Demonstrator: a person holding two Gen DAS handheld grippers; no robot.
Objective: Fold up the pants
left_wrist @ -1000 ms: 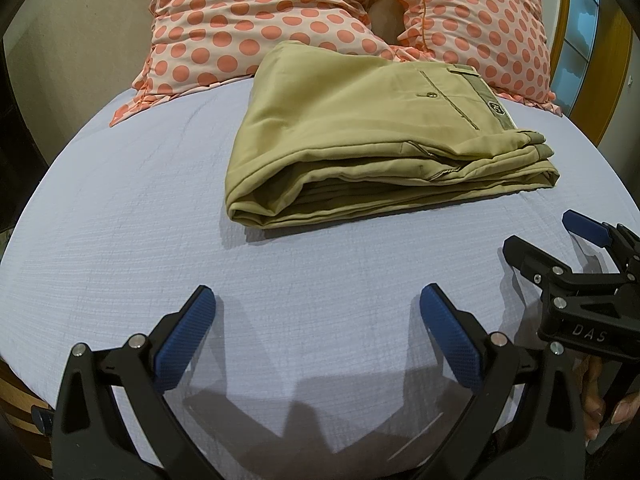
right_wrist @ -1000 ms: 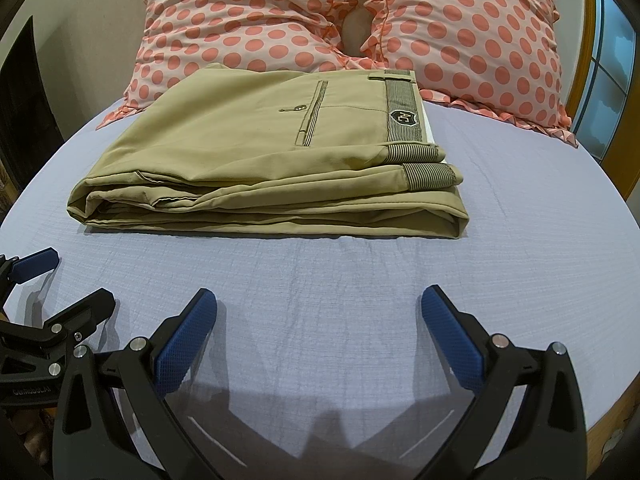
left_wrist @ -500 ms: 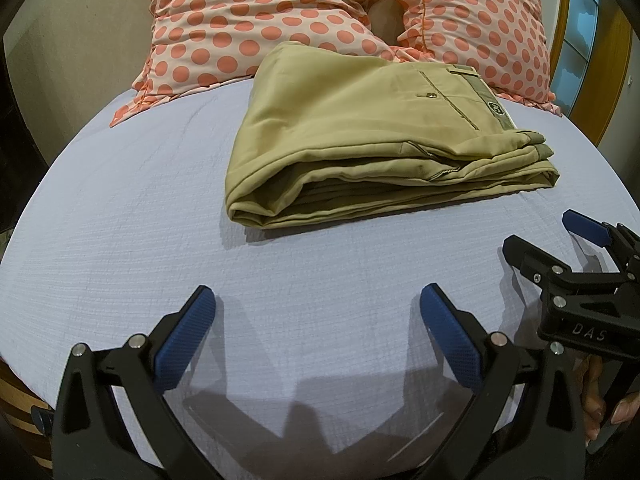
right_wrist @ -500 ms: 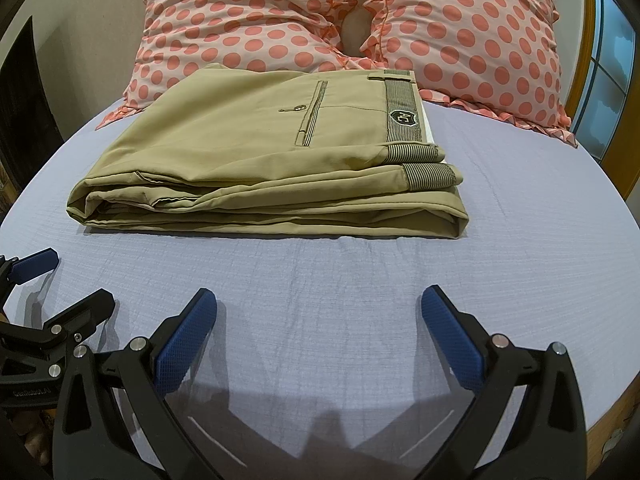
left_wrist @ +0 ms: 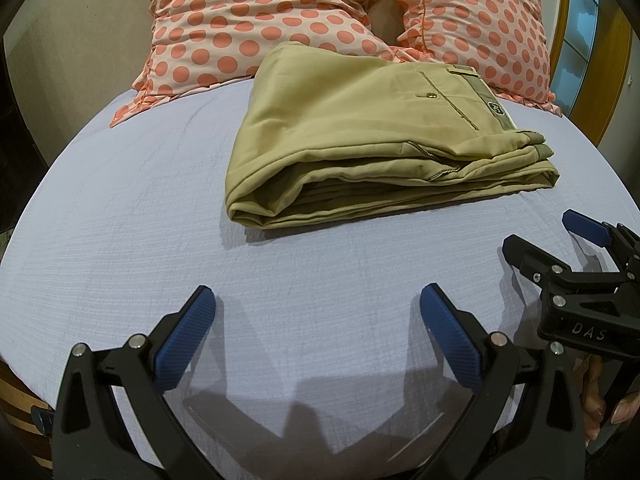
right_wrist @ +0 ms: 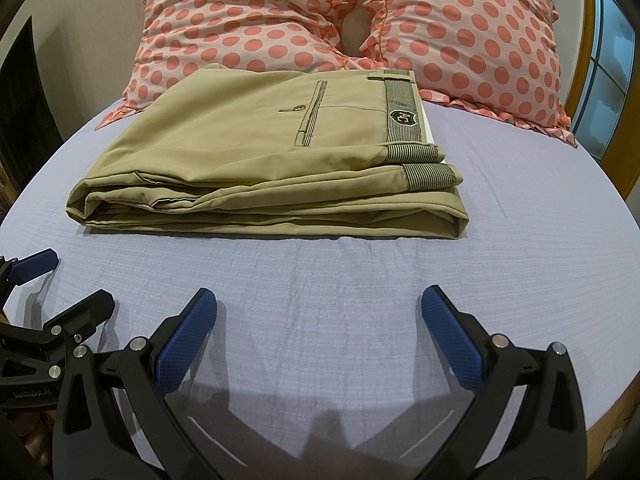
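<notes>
1. both sets of jaws spread wide, nothing held: left gripper (left_wrist: 316, 320), right gripper (right_wrist: 318, 320), side by side low over the sheet.
2. pants (right_wrist: 264, 160) already folded into a flat stack, lying ahead of both grippers, well apart from the fingertips.
3. long axis runs crosswise; waistband end to the right, rounded fold to the left.
4. right gripper faces it more squarely; neither looks clearly nearer.
5. bed sheet (left_wrist: 120, 220) underneath, polka-dot pillows (right_wrist: 240, 20) behind the stack.
6. folding looks done.
</notes>
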